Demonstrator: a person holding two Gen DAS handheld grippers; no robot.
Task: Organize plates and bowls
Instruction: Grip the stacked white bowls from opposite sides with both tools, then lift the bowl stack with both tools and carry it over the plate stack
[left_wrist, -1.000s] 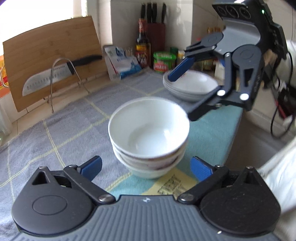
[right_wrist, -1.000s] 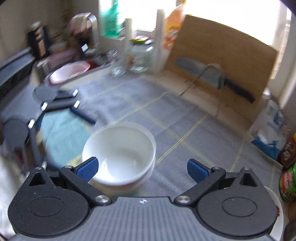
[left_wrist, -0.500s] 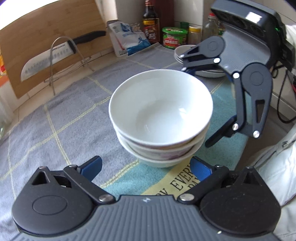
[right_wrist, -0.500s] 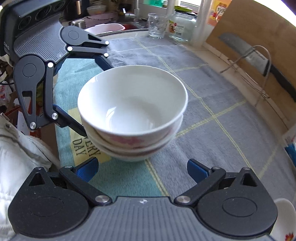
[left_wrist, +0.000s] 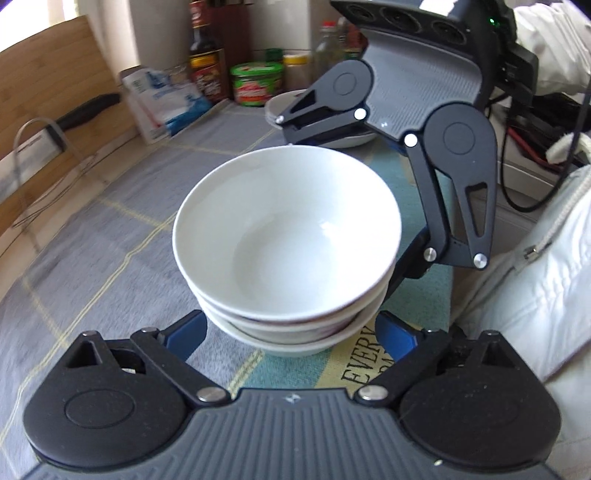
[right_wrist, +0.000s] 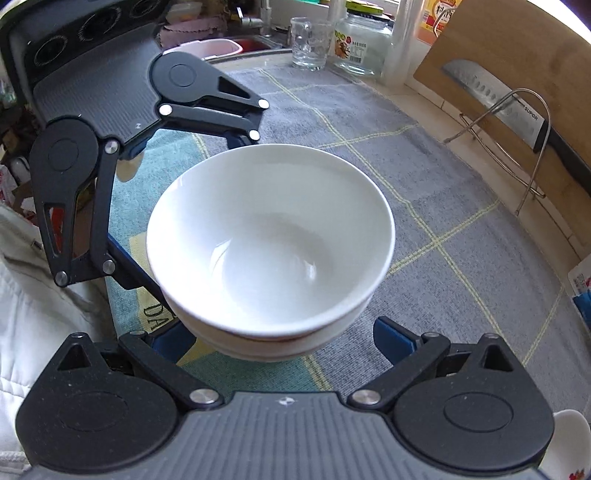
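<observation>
Three white bowls sit nested in one stack on a teal towel laid over a grey checked cloth. My left gripper reaches around the lower bowls from one side. Its jaws are closing, and the blue pads stand just beside the stack without clearly pressing it. My right gripper comes in from the opposite side, open, its pads flanking the stack's base. Each view shows the other gripper's body behind the bowls. A pile of white plates lies beyond.
A wooden cutting board and a knife on a wire rack stand along the wall. Sauce bottles and a green-lidded jar are near the plates. A glass, a jar and a pink basin sit by the sink. A person's white sleeve is close by.
Both grippers have come down and closed in on the bowl stack from opposite sides. The left jaws have narrowed a little around the lower bowls.
</observation>
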